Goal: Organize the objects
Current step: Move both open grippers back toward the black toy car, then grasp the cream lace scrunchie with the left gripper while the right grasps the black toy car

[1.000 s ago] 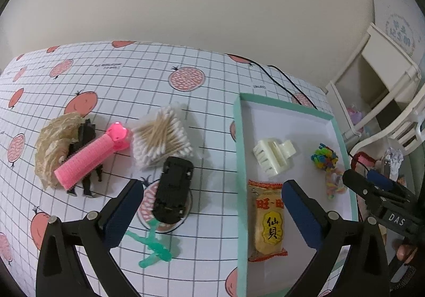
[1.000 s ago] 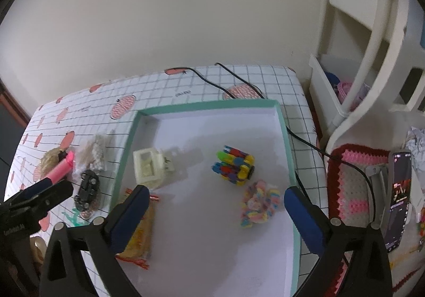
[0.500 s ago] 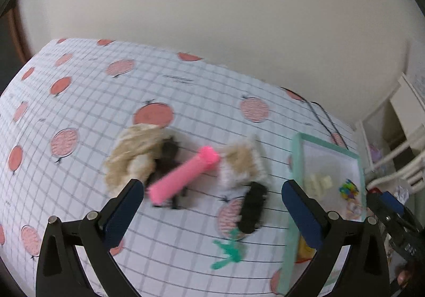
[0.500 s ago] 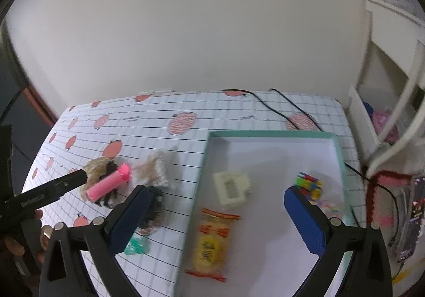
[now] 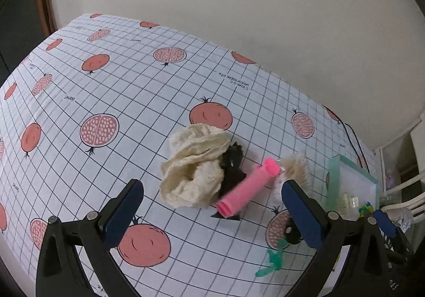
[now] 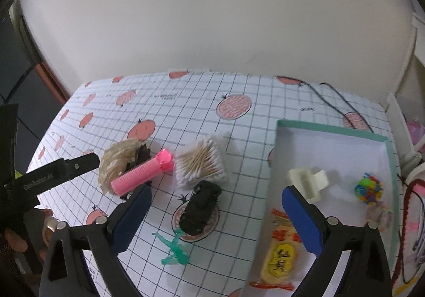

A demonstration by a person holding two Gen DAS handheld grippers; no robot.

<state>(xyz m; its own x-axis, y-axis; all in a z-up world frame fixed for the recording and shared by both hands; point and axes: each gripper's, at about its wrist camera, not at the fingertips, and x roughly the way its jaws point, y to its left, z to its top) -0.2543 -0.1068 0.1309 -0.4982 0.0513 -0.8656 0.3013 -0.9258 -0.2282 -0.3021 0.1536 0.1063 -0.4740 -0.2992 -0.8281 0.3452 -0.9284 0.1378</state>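
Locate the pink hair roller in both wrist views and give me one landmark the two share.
Left wrist: the roller lies right of centre, between the open left gripper's fingers, against the black item beside the beige cloth.
Right wrist: the roller lies left of centre, just beyond the right gripper's left finger.
Shared landmark: the teal tray, at the right in both.

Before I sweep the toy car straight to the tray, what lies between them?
Only bare tablecloth between the black toy car and the tray wall, per the right wrist view.
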